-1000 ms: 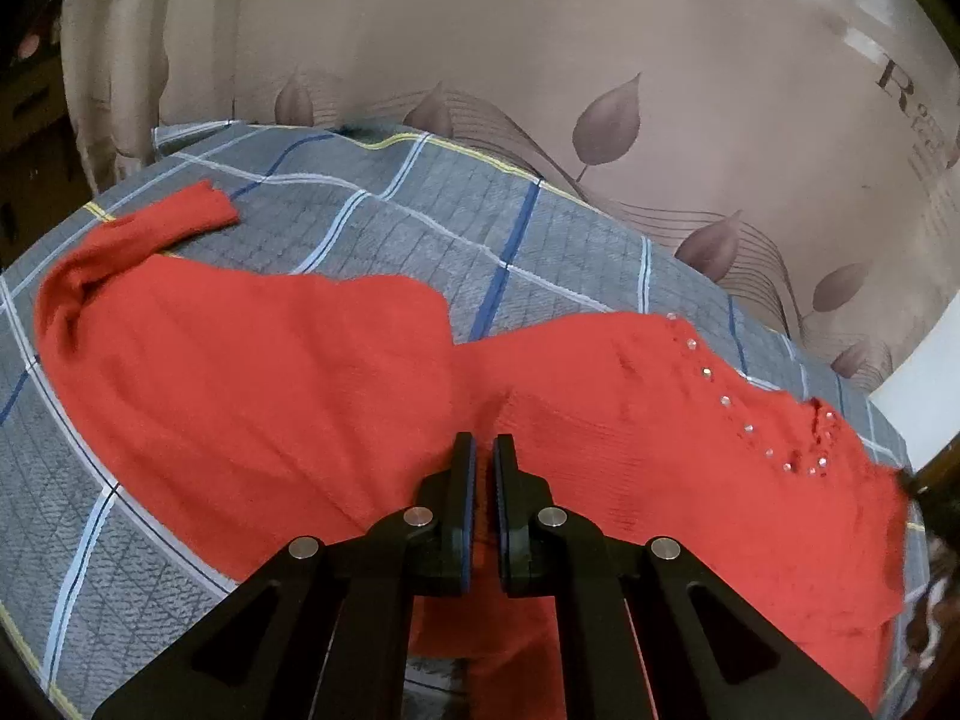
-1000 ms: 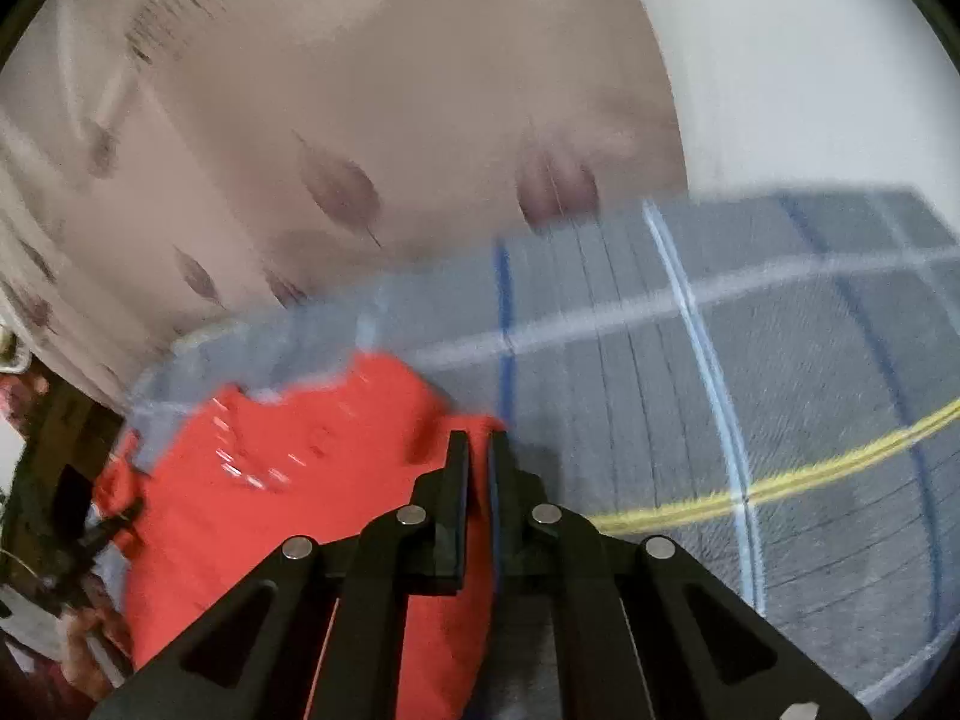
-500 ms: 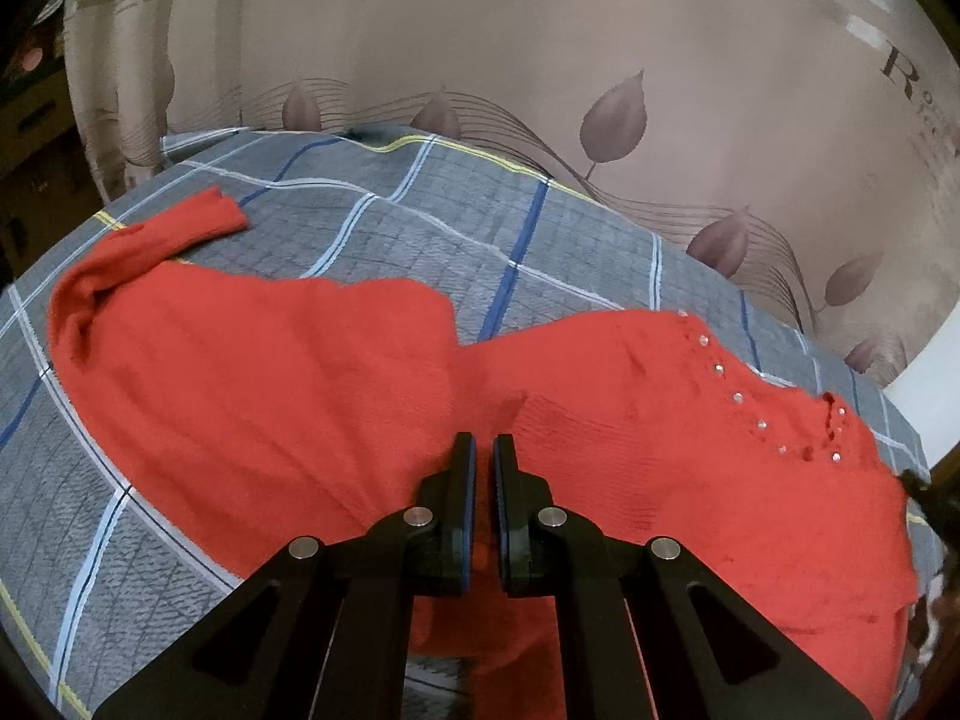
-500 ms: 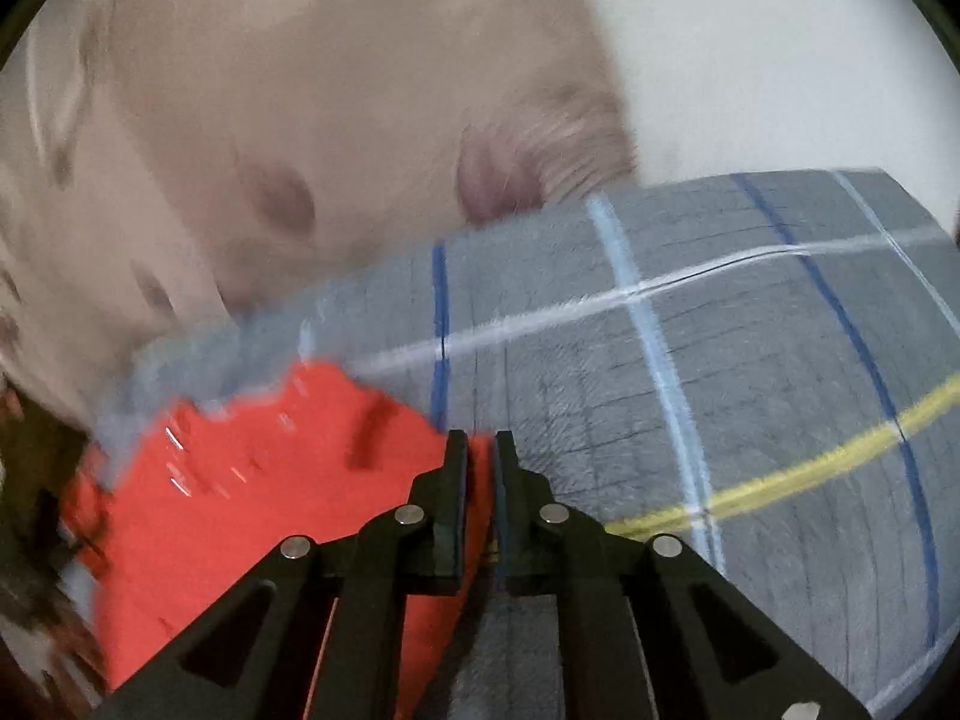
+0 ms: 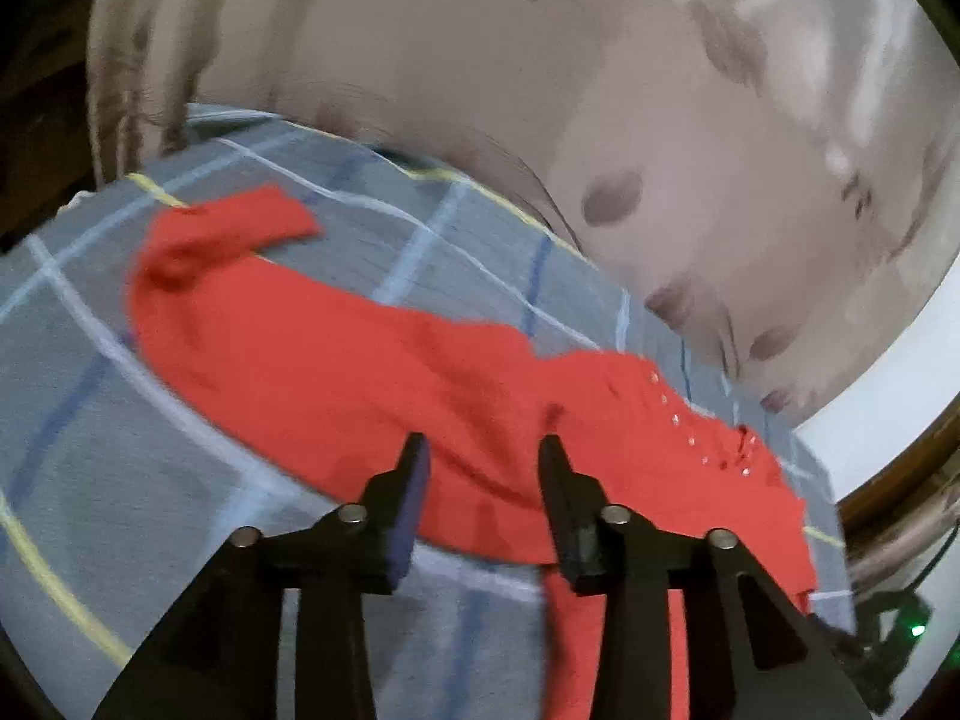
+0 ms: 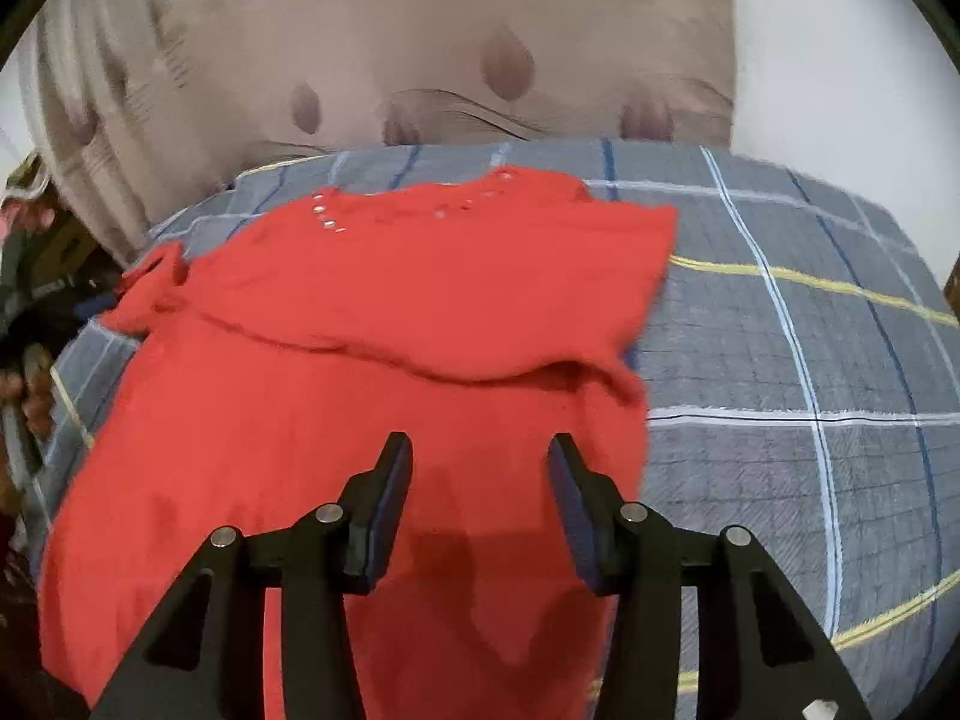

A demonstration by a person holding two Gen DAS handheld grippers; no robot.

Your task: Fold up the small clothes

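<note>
Two grippers hang over a red knit sweater (image 6: 372, 324) spread on a bed covered by a grey-blue plaid cover (image 6: 810, 360) with white, blue and yellow lines. Seen from the right wrist, the sweater takes up the left and middle of the bed, its upper part folded over the lower part, so a soft crease runs across it from left to right; small shiny studs (image 6: 327, 222) sit along the far edge near the neckline. The right gripper (image 6: 480, 450) has just been opening: its jaws stand spread above the near part of the sweater, with nothing pinched between the pads. From the left wrist, blurred by motion, the red knit sweater (image 5: 336, 360) stretches from far left to near right, with one sleeve (image 5: 240, 228) bent back at the far left end, lying on the plaid cover (image 5: 90, 480). The left gripper (image 5: 480, 450) has likewise just been opening; its jaws are apart over the sweater's near edge and grip nothing. Behind the bed hangs a beige curtain (image 6: 420, 48) printed with dark leaves, beside a white wall (image 6: 840, 60) at the far right.
</note>
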